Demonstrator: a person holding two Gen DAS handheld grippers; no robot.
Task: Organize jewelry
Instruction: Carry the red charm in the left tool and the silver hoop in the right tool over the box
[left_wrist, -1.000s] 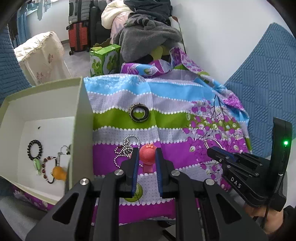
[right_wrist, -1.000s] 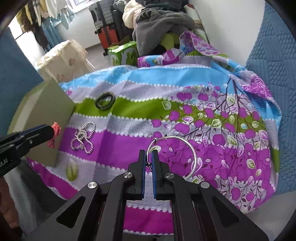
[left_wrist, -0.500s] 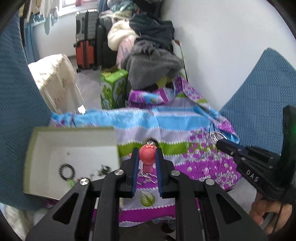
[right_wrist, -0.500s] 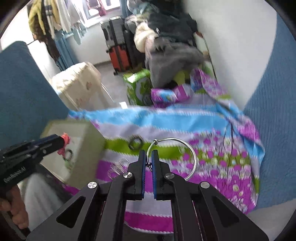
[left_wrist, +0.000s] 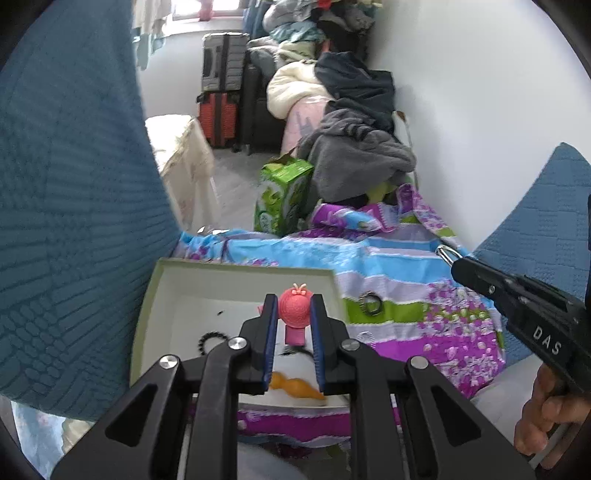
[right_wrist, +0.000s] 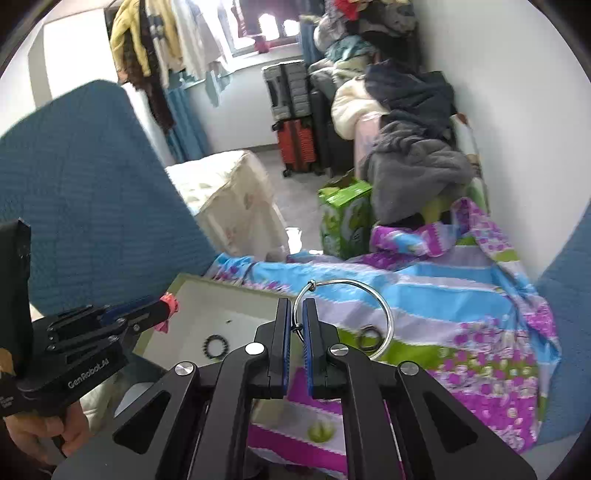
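My left gripper (left_wrist: 293, 314) is shut on a red round-headed trinket (left_wrist: 295, 309), held in the air over the open white box (left_wrist: 236, 267). In the right wrist view the same gripper (right_wrist: 162, 307) hovers by the box's left rim. My right gripper (right_wrist: 294, 317) is shut on a thin silver bangle (right_wrist: 384, 306), whose hoop swings out to the right above the bright patterned cloth (right_wrist: 480, 332). Inside the box lie a black bead bracelet (right_wrist: 216, 346) and an orange gourd charm (left_wrist: 295, 386). A dark ring (left_wrist: 370, 306) rests on the cloth's green stripe.
Blue cushions (left_wrist: 74, 221) flank the cloth on both sides. Behind it stand a green carton (left_wrist: 282, 197), a pile of clothes (left_wrist: 354, 147) and suitcases (left_wrist: 221, 85) against the white wall. A hand (left_wrist: 543, 417) grips the right tool's handle.
Both grippers have risen and pulled back from the cloth with their pieces still gripped. The left one now hangs over the box, and the room behind has come into view.
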